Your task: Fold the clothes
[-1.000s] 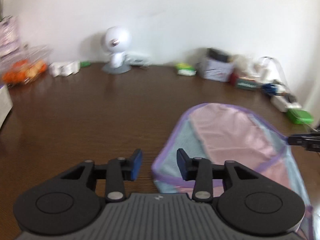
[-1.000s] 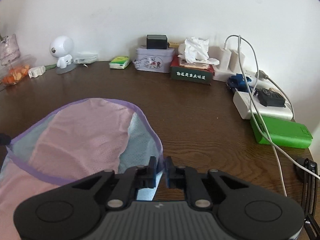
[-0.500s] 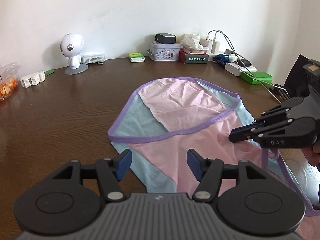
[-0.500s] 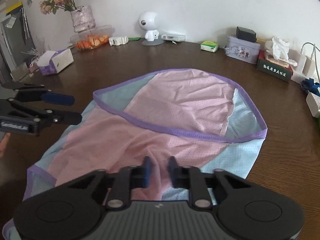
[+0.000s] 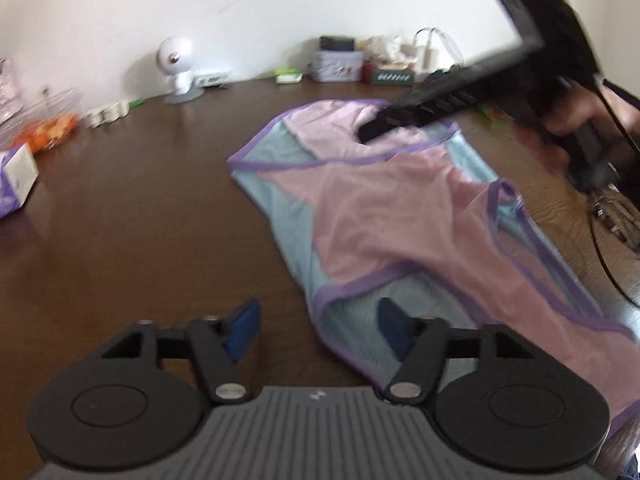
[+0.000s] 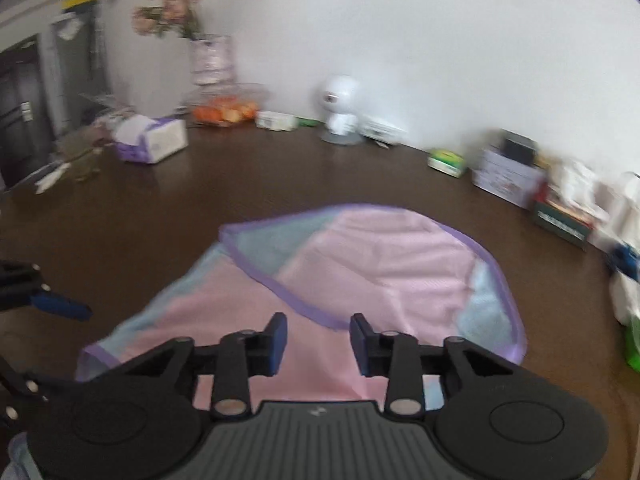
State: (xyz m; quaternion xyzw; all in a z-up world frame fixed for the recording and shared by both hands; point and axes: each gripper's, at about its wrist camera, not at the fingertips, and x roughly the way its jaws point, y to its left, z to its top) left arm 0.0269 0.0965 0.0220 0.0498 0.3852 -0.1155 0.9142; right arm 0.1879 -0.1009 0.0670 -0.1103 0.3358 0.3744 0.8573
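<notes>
- Dark wood table (image 5: pixel 120 208) runs to a white wall (image 5: pixel 240 8), with clutter lined up along its far edge.
- Garment (image 5: pixel 400 208), pink and pale blue mesh with purple trim, lies spread on the table, mostly flat, with a raised fold at its right side in the left wrist view.
- Left gripper (image 5: pixel 318 330) hovers low over the near left corner of the garment; its fingers stand moderately apart and are closing. The purple hem lies between them, but the blue pads are not pressing on it.
- Right gripper (image 6: pixel 318 344) sits over the near part of the garment; its fingers stand apart at a narrower gap and are opening, with pink cloth below the gap and nothing pinched.
- In the left wrist view the right gripper (image 5: pixel 372 132) reaches in from the upper right, its tips over the far pink panel; a hand (image 5: pixel 580 116) holds its handle.
- In the right wrist view the left gripper (image 6: pixel 60 306) shows at the left edge, just beside the garment's left side.
- White robot figure (image 6: pixel 340 112) stands at the wall, with a tissue box (image 6: pixel 154 142) and vase (image 6: pixel 210 60) of pink flowers to its left.
- Tin (image 5: pixel 338 64) and green packet (image 5: pixel 289 77) sit farther right along the wall; both views are blurred.
</notes>
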